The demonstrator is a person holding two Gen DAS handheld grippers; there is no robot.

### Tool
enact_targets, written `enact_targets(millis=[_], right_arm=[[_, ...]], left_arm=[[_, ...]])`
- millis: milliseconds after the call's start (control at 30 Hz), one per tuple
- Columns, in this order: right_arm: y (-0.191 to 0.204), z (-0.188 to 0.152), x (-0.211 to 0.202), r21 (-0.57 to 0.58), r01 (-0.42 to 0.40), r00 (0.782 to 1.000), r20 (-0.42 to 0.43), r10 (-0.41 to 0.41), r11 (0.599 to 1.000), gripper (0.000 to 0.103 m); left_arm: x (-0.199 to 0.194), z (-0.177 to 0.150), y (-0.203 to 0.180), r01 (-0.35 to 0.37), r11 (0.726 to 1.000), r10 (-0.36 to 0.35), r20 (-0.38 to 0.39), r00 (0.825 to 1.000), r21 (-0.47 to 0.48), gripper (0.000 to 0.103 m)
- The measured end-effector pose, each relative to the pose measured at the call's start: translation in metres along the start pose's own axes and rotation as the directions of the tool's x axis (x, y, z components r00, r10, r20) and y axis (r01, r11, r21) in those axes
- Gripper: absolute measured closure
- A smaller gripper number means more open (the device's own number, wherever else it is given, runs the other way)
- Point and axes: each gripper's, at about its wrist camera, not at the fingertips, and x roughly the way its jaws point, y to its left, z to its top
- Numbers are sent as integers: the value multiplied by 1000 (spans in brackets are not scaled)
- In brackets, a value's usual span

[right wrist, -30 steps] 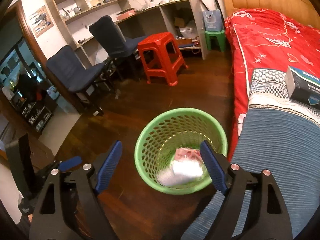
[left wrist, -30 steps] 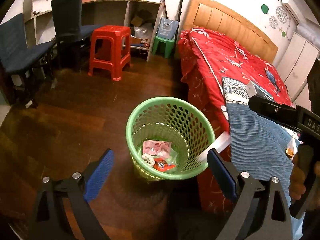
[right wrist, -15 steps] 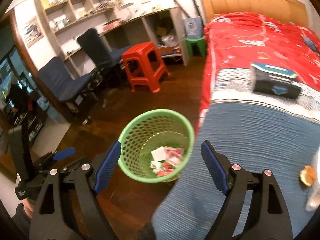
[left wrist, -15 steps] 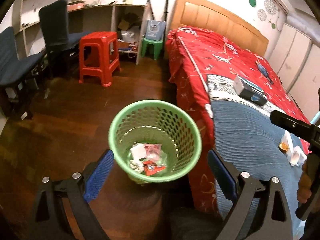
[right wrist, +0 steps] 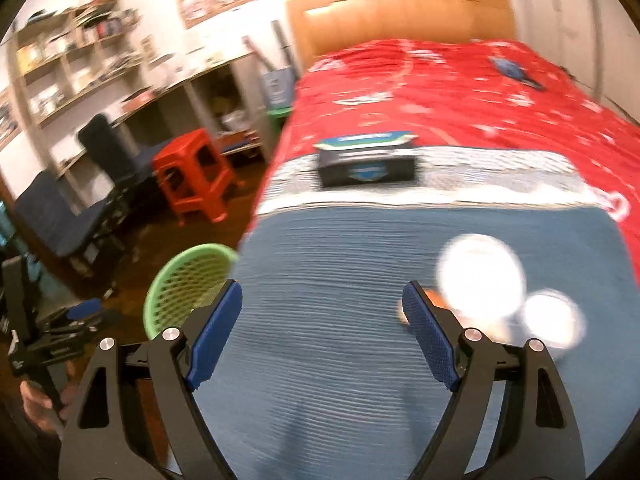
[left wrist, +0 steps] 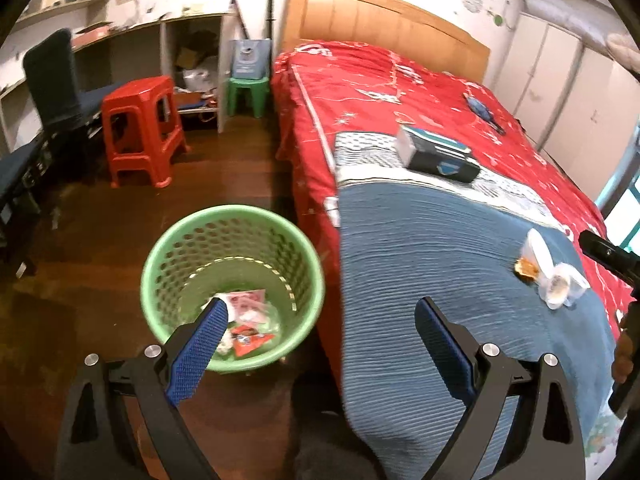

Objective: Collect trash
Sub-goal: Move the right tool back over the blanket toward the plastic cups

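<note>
A green perforated basket (left wrist: 168, 248) stands on the wood floor beside the bed and holds wrappers and paper (left wrist: 244, 320); it also shows in the right wrist view (right wrist: 180, 280). White plastic cups and an orange scrap (left wrist: 548, 272) lie on the blue blanket (left wrist: 420, 248); in the right wrist view the cups (right wrist: 480, 272) are blurred, just right of my right gripper (right wrist: 322, 308). My right gripper is open and empty over the blanket. My left gripper (left wrist: 320, 316) is open and empty, above the basket's right rim and the bed edge.
A dark box (left wrist: 436, 154) lies on the red bedspread (left wrist: 400, 92). A red stool (left wrist: 140, 128), a green stool (left wrist: 248, 92), dark chairs (left wrist: 52, 80) and shelving line the far wall. The wooden headboard (left wrist: 380, 20) stands behind.
A white piece dropped from my right gripper into the basket. Both grippers then swung right, from the basket toward the blanket and the cups. Both stayed open.
</note>
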Motion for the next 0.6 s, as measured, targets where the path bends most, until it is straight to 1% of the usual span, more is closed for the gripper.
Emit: enact_targets(millis=[233,333,467,600], right_arm=[[-84,-7,-22,100,133,991,-1,-133,986,21],[-108,-14,-26,123,162,987,-11,-162,979,21],[-132,-20,-19,137,190,982,-41,-186,972,21],[-140,-28,-11,131,193,980,-67,-185,972,21]], left_arm=[[9,5,-41,40,998,-39,-24,999,47,12],[13,6,-58,49,996,-47,-29,998,77,12],[18,7,-81,62,991,-58,-41,997,116,12],[23,9,-100,76,987,-69,-53,996,145,12]])
